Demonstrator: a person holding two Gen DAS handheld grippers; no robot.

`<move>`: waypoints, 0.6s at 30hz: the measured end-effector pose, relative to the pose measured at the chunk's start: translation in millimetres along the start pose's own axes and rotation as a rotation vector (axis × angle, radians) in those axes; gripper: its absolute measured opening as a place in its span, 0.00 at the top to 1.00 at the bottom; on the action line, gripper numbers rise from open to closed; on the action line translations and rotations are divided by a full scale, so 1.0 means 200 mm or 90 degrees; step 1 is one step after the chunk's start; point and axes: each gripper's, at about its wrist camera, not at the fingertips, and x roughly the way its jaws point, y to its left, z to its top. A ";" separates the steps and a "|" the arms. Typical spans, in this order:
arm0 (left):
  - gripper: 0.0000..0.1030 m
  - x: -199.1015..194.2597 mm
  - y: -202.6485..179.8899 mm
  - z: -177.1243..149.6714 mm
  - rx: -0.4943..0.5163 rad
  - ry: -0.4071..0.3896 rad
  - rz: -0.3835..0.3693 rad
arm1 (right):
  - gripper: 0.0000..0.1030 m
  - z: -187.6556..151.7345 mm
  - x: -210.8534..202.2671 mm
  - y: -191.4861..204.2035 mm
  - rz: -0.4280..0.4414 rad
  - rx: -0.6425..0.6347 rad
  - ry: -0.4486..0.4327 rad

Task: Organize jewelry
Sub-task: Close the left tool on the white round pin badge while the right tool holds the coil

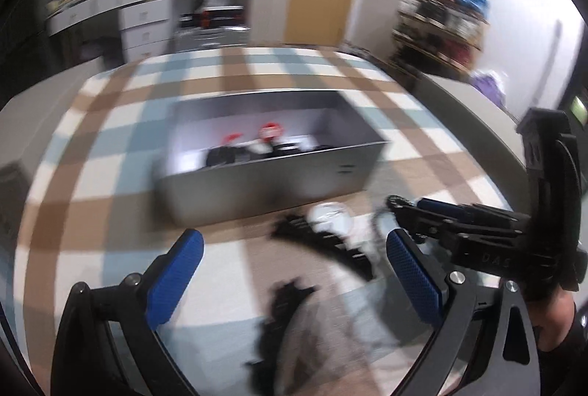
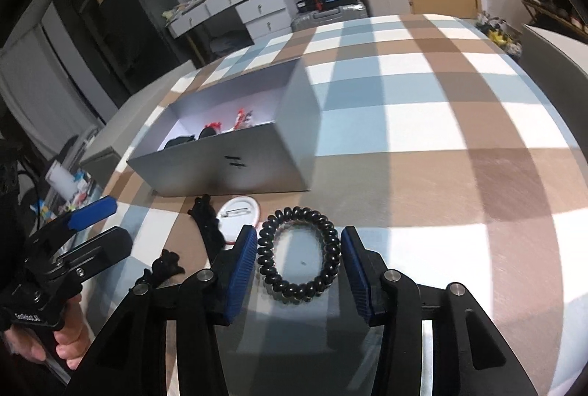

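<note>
Checked cloth in brown, blue and white covers the worktop [image 2: 422,124], with drawers, a suitcase and a wooden door seen behind it in a cluttered room. Ahead of both tools an open grey box [image 2: 235,168] stands on the cloth; a few pieces are already lying in it, red and black among them, though what they are cannot be made out.

The right tool [image 2: 298,262] is held open, its blue pads set on either side of a black spiral bracelet [image 2: 299,252] that lies flat on the cloth; the left pad is almost at the coil, the right pad just clear of it, and no grip is yet taken. Just beyond that tool's left finger a white round badge [image 2: 239,212] and a black strip-like piece [image 2: 209,223] are left on the cloth, close to the box's near wall.

The left tool [image 1: 294,271] is also held open and empty, with blurred black pieces [image 1: 283,308] lying between and ahead of its fingers.

The task is judged partly done: some items are boxed, while at least the bracelet, the badge and the black pieces remain outside.
</note>
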 end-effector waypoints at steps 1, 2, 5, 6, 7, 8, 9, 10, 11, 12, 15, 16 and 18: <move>0.05 0.02 -0.03 0.02 0.014 0.004 -0.008 | 0.55 0.00 -0.02 -0.02 -0.001 0.006 -0.004; 0.05 0.03 -0.05 0.03 0.027 0.007 -0.013 | 0.55 -0.01 -0.04 -0.04 0.001 0.010 -0.005; 0.05 0.12 -0.12 0.06 0.062 0.034 -0.036 | 0.55 -0.02 -0.08 -0.10 -0.002 0.020 -0.015; 0.05 0.15 -0.14 0.07 0.065 0.044 -0.053 | 0.55 -0.02 -0.10 -0.12 -0.004 0.023 -0.020; 0.05 0.17 -0.14 0.07 0.063 0.056 -0.074 | 0.55 -0.03 -0.12 -0.14 -0.005 0.028 -0.023; 0.05 0.19 -0.15 0.07 0.059 0.067 -0.088 | 0.55 -0.03 -0.13 -0.16 -0.005 0.036 -0.027; 0.05 0.22 -0.15 0.08 0.055 0.081 -0.108 | 0.55 -0.04 -0.14 -0.18 -0.003 0.043 -0.029; 0.05 0.25 -0.15 0.08 0.050 0.097 -0.113 | 0.55 -0.04 -0.15 -0.19 -0.001 0.047 -0.031; 0.06 0.27 -0.15 0.09 0.049 0.108 -0.103 | 0.55 -0.04 -0.16 -0.20 0.001 0.051 -0.034; 0.06 0.31 -0.14 0.09 0.052 0.128 -0.093 | 0.55 -0.04 -0.16 -0.21 0.001 0.054 -0.038; 0.06 0.31 -0.12 0.09 0.047 0.128 -0.078 | 0.55 -0.03 -0.17 -0.21 0.009 0.057 -0.046; 0.06 0.31 -0.10 0.10 0.043 0.130 -0.080 | 0.55 -0.02 -0.17 -0.20 0.012 0.056 -0.050; 0.06 0.31 -0.08 0.09 0.034 0.133 -0.068 | 0.55 -0.02 -0.18 -0.19 0.019 0.053 -0.055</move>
